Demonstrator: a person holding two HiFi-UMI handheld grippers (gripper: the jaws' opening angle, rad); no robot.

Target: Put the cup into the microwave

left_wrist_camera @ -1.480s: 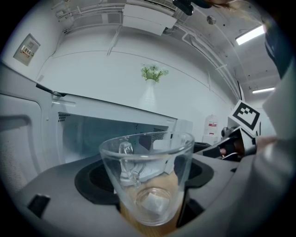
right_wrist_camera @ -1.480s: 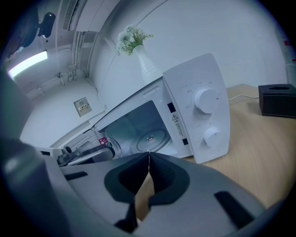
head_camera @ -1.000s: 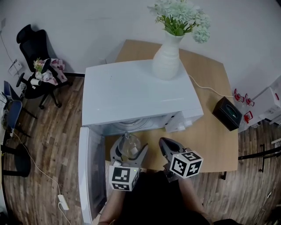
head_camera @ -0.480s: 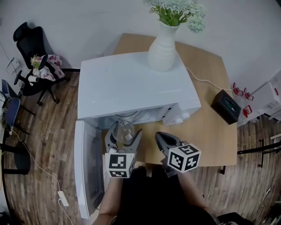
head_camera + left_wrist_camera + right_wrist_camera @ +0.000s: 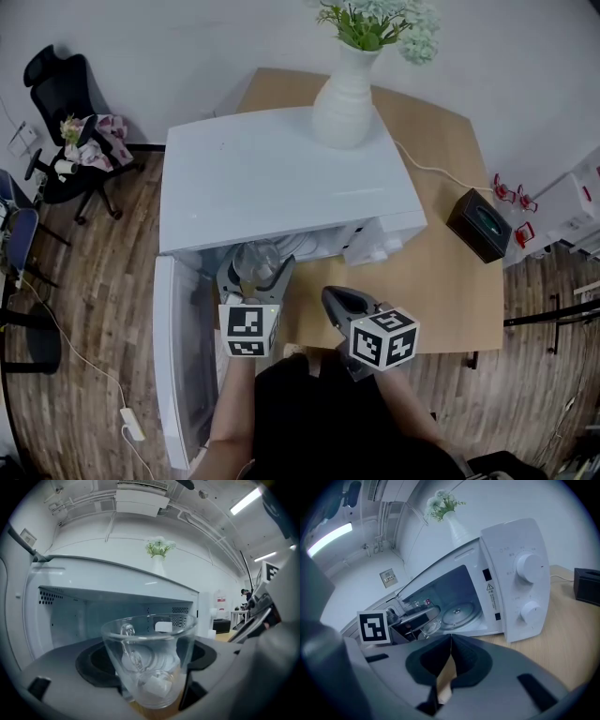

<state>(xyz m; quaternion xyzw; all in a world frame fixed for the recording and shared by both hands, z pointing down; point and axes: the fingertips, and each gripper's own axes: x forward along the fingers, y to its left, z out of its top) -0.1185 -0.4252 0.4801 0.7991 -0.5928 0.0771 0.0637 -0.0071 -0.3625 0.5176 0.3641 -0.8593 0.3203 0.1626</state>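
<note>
1. Nearest me on the right, my right tool (image 5: pixel 449 641) hangs over the near edge of the bench (image 5: pixel 441 272). Its jaws are pressed together with nothing between them, and it takes no part.
2. Just to its left, my left tool (image 5: pixel 255 277) grips the clear glass cup (image 5: pixel 150 658), one jaw against each side. The cup is upright and looks empty.
3. The cup sits at the mouth of the microwave (image 5: pixel 281 187), whose door (image 5: pixel 178 366) is swung open to the left.
4. Farther in, the glass turntable (image 5: pixel 459 612) lies bare; the cup is not on it yet.
5. I judge the task about half done: the door is open, the cup is lifted and at the opening. Left to do: carry it inside, set it on the turntable, let go and draw back.
</note>
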